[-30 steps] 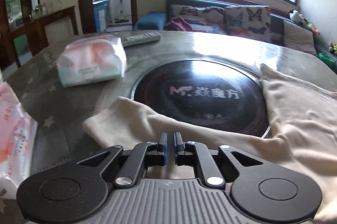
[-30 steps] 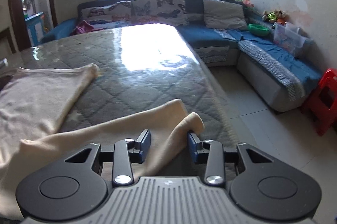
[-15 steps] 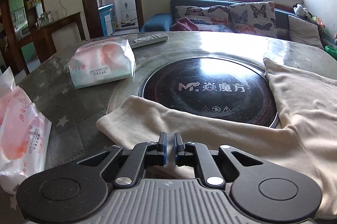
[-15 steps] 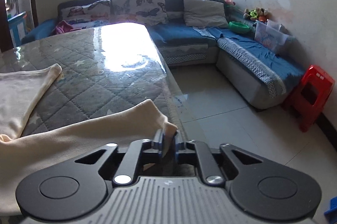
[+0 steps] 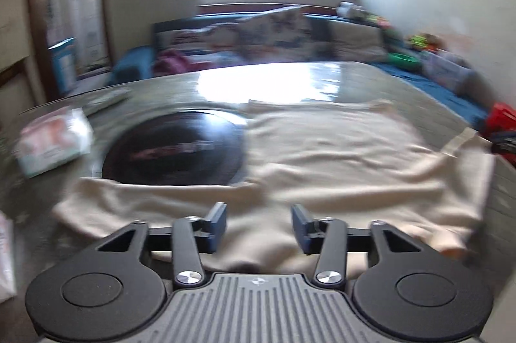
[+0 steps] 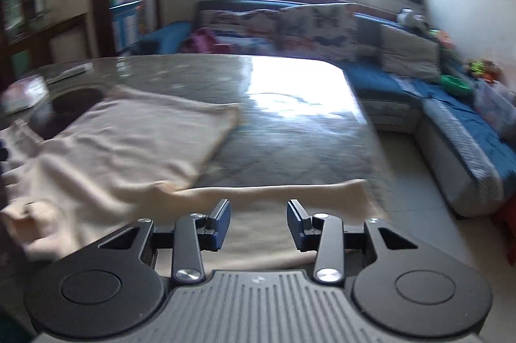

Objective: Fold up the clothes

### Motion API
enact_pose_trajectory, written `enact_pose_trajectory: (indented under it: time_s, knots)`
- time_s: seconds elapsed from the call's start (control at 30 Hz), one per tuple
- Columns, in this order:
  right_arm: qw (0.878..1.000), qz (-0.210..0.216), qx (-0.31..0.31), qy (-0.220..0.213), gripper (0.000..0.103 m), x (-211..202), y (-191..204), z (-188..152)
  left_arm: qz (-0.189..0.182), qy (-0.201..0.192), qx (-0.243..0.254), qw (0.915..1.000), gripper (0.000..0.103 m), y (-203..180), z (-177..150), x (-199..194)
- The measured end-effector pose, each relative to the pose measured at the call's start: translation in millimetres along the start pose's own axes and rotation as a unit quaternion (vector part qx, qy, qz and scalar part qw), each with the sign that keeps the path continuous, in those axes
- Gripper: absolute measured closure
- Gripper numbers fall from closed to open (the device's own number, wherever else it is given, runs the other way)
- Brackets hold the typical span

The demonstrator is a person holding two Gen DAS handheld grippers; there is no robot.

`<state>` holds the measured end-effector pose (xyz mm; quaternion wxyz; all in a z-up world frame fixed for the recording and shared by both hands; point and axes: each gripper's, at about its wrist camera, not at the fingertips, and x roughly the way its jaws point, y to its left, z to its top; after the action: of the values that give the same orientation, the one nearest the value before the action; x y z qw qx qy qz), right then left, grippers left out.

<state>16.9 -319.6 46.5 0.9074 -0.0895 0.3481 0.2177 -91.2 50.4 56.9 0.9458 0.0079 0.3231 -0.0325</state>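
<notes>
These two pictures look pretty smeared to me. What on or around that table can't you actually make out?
- Left wrist view: the lettering on the black round plate is smeared by motion blur.
- Left wrist view: the print on the tissue pack is blurred too.
- Both views: the cream garment's near edge is hidden behind the gripper bodies.
- Right wrist view: the toys on the blue sofa are small and blurred.
</notes>
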Motion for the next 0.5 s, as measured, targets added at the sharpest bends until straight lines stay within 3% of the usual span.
enact_pose_trajectory:
  time_s: [0.13, 0.27, 0.5]
  knots:
    - [0.996, 0.079, -0.036, 0.014, 0.063, 2.0, 37.8, 4.8, -0.053, -0.006, 0.046, 0.9975, 0.044, -32.9, -7.2, -7.6]
    - [0.984, 0.152, -0.085, 0.028, 0.063, 3.8, 79.7, 2.0, -0.088, -0.003, 0.092, 0.9918, 0.045, -55.1, -17.4, -7.1]
    - [0.967, 0.185, -0.171, 0.035, 0.065, 11.5, 138.1, -8.7, -0.095, 0.008, 0.132, 0.9867, 0.074, -67.6, -34.0, 2.2]
